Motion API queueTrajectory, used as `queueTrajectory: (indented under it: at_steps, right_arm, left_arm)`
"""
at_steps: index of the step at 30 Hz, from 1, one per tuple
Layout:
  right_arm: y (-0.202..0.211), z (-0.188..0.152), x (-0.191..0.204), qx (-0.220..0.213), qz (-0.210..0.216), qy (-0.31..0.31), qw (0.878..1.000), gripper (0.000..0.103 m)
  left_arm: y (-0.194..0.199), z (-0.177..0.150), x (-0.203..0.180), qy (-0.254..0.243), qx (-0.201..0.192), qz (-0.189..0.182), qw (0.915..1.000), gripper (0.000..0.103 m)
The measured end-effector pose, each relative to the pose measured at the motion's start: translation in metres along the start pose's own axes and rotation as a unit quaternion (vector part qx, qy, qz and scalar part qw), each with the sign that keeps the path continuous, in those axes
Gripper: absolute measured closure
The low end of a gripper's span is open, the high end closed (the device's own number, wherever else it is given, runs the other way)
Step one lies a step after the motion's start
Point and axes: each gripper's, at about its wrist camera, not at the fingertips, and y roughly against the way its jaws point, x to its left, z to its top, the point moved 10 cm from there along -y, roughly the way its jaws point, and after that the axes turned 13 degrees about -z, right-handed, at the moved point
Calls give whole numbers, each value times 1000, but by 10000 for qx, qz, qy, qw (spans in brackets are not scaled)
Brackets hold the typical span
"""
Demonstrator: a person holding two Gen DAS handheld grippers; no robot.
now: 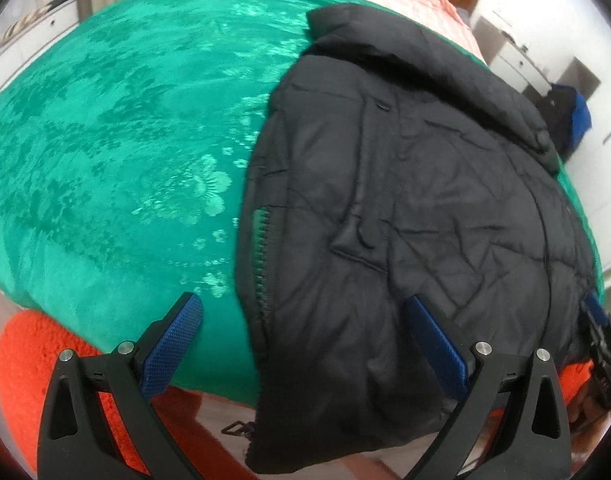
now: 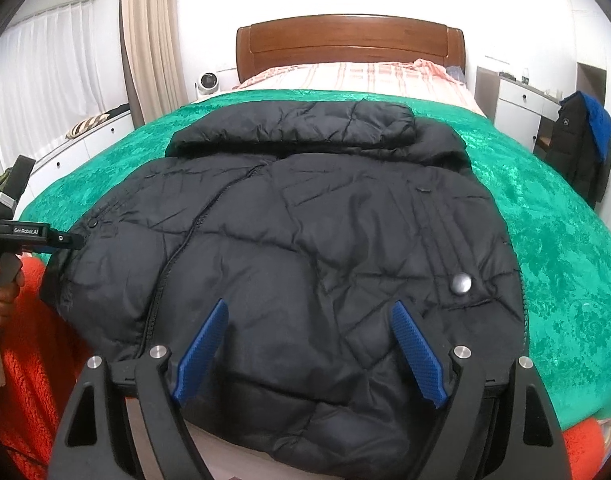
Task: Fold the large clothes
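The black puffer jacket lies flat on the green bedspread, its long axis running from the bed's foot edge — hem overhanging — toward the headboard. Both grippers hover at that edge with jaws spread, holding nothing: right gripper over the hem's middle, left gripper nearer the zipper side edge.

The left hand-held gripper tilts steeply down at the near edge of the bed, its jaws spread wide and gripping nothing. The right hand-held gripper slants down too, blue pads parted and empty.
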Motion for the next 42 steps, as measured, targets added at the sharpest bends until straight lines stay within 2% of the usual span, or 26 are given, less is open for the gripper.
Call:
queueTrajectory:
  at_steps: [23,29,32,34,37,40,42]
  right_arm:
    - [0,-1,5,50,61,70,9999,20]
    - [-1,-1,-4,145,125,-193,9996,20]
    - [1,2,-18,272,168,-476,9984,20]
    - [7,10,-42,253,167,-768,9966,20]
    - [15,13,-106,347,-125,-1353,9901,17]
    - [10,-5,-155,929,-312,-1744,9798,16]
    - [6,-26,-167,1468,-146,-1927,9701,16]
  left_arm:
    - [-8,-7,-4,-76,121,-59,9999,1]
    - [-9,-7,-7,-95,141,-103,9998,1]
    - [-8,-7,-8,-107,158,-150,9997,1]
    - [-7,-7,-10,-116,190,-196,9996,1]
    - [-7,-9,-15,-179,274,-387,9987,1]
    - [-11,-15,-22,-317,386,-496,9975,1]
    - [-14,-17,-26,-401,428,-455,9972,1]
